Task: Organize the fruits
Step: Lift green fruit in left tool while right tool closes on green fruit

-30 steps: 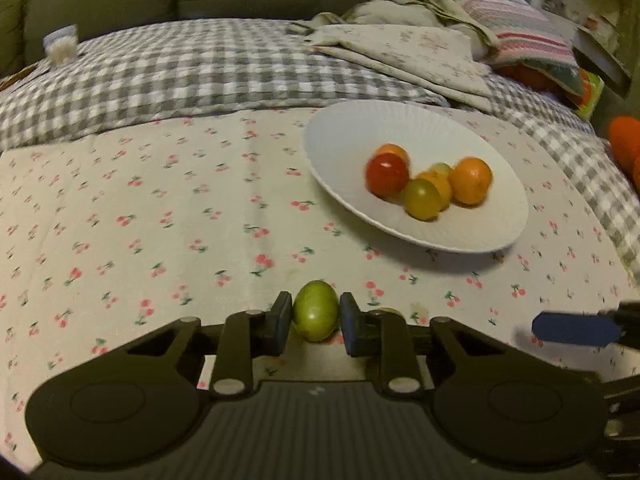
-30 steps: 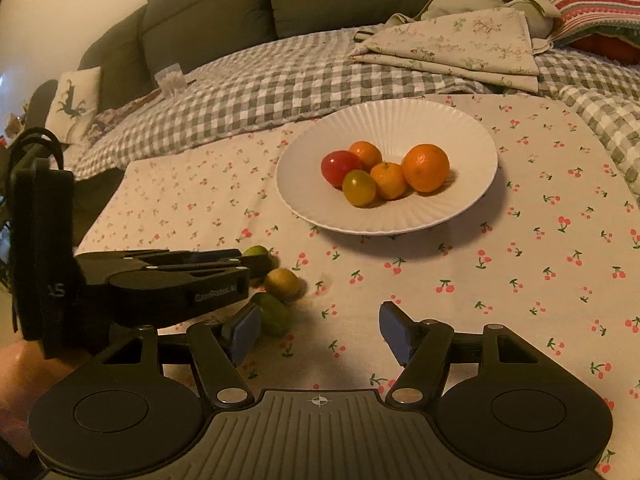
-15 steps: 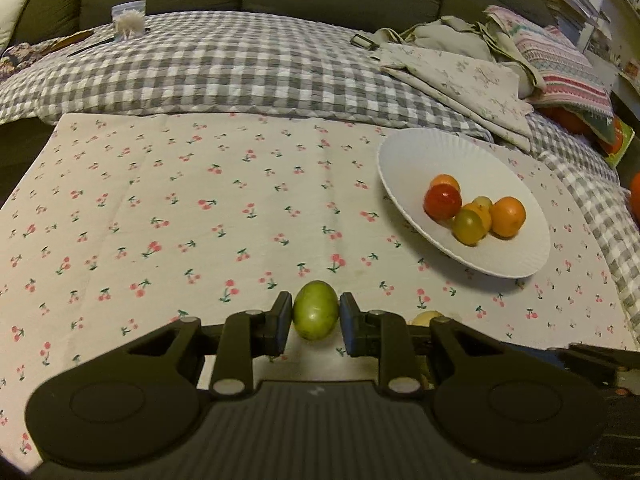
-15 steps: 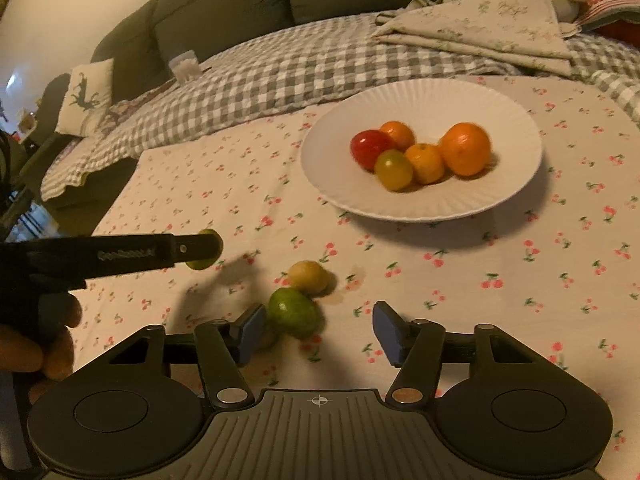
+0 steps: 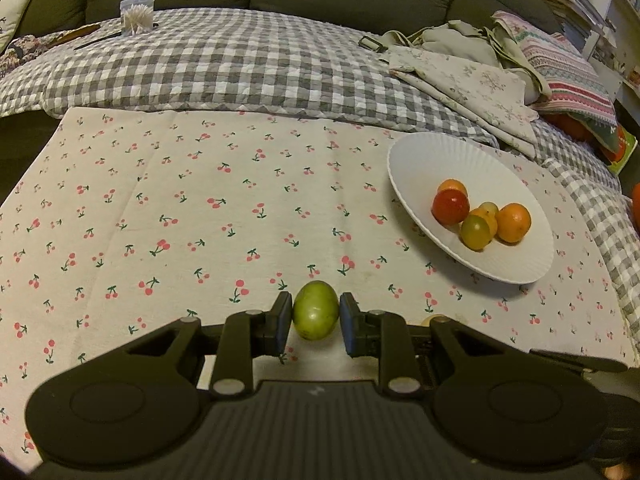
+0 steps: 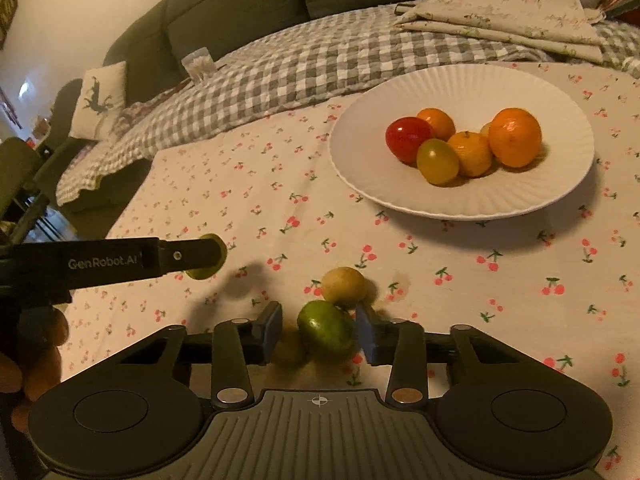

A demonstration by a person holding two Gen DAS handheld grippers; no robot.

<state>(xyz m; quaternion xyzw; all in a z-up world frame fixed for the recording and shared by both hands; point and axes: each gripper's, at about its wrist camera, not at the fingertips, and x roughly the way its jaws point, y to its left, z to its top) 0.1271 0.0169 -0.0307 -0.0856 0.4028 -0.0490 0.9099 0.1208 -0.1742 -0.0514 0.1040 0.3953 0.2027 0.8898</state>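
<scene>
White plate (image 6: pixel 460 204); cream cloth (image 5: pixel 200 220), red cherry print; grey-white checked blanket (image 5: pixel 240 64); green fruit (image 5: pixel 316 311).

A green tomato (image 5: pixel 315 311) is pinched between the left tool's pads, clear of the cloth. Another green tomato (image 6: pixel 326 327) lies on the cherry-print cloth, touching a yellowish fruit (image 6: pixel 344 286) just behind it. The white ribbed plate (image 6: pixel 368 120) holds a red tomato (image 6: pixel 408 139), a yellow-green tomato (image 6: pixel 437 161) and three oranges (image 6: pixel 515 137), clustered together.
</scene>
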